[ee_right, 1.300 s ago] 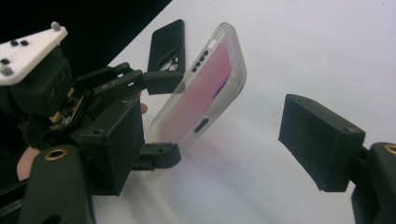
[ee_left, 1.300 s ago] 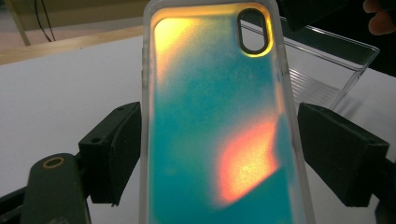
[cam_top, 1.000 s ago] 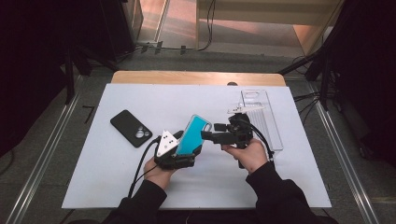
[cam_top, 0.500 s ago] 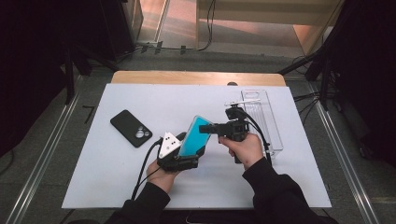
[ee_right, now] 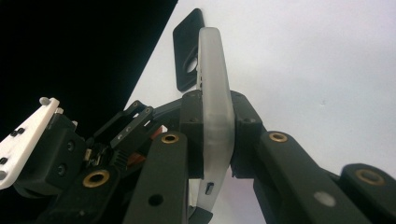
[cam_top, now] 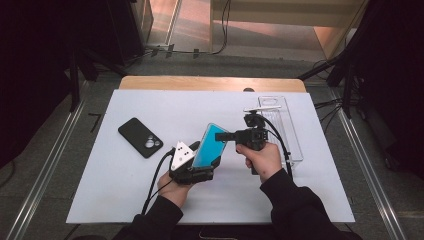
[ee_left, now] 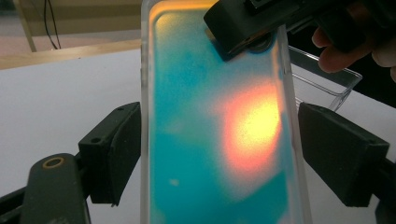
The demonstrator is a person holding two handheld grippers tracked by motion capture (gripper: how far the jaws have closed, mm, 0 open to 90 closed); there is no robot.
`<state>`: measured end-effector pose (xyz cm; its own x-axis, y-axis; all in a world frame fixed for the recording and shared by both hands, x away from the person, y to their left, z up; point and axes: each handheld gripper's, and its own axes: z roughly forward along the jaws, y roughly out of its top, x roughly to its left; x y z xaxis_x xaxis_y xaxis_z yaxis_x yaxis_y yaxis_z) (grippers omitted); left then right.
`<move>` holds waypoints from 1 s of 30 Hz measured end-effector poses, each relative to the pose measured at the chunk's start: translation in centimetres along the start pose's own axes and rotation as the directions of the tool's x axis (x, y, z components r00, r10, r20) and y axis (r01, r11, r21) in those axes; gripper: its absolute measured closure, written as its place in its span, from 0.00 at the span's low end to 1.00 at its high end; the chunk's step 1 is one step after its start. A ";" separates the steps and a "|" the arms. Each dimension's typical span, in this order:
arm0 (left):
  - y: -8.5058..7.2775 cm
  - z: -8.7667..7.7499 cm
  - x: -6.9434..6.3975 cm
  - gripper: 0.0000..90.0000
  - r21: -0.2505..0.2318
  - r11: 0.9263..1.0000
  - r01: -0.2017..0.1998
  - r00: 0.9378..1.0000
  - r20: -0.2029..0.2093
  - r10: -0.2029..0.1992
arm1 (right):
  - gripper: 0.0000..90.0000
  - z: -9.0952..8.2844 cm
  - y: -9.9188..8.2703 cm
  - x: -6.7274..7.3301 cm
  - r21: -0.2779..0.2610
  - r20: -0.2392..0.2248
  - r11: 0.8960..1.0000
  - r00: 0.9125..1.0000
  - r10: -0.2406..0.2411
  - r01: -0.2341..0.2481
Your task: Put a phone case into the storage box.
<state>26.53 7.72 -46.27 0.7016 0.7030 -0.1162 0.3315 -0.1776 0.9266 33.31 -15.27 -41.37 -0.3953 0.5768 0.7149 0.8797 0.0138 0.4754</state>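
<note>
Nowhere legible writing on phone [cam_top: 211,145]

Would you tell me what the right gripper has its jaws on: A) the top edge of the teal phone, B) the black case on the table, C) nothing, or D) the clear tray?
A: the right gripper has just closed, its pads pressing both faces of the teal phone at its top edge, while the left gripper holds the phone's sides.

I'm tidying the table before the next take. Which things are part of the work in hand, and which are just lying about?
In use:
- teal phone in clear case
- left gripper, gripping its sides
- right gripper, pinching its top end

Lying about:
- black phone case
- clear plastic tray
</note>
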 end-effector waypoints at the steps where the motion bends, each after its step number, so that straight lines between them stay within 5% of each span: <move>1: 0.1 0.0 0.0 0.18 0.006 1.000 0.008 1.000 0.003 -0.008 | 0.85 0.0 0.0 -0.1 -0.002 -0.004 1.000 1.000 -0.001 0.001; 7: 0.8 0.0 0.0 0.14 0.055 0.998 0.018 1.000 0.022 -0.020 | 0.85 -0.2 0.0 0.0 -0.004 0.000 1.000 1.000 -0.005 0.005; 14: 1.8 -0.4 0.1 0.11 0.124 0.992 0.027 0.998 0.057 -0.034 | 0.85 -1.0 0.1 0.1 -0.023 0.059 0.998 0.997 -0.049 0.051; 20: 2.3 -0.3 0.2 0.11 0.221 0.974 0.051 0.985 0.149 -0.085 | 0.85 -1.2 -0.1 0.4 -0.020 0.126 0.990 0.983 -0.136 0.140; 26: 2.9 -0.4 0.9 0.17 0.323 0.946 0.034 0.969 0.220 -0.110 | 0.85 -1.6 -0.3 0.5 -0.012 0.156 0.975 0.963 -0.219 0.224; 30: 3.5 -0.6 1.5 0.20 0.336 0.941 0.026 0.970 0.221 -0.106 | 0.85 -2.1 -0.4 0.3 -0.004 0.152 0.965 0.954 -0.260 0.263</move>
<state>28.35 8.56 -43.00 0.7844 0.5484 -0.2898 0.5425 -0.3801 0.7491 32.30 -16.81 -40.27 -0.5654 0.6706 0.4802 0.7435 0.1623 0.6488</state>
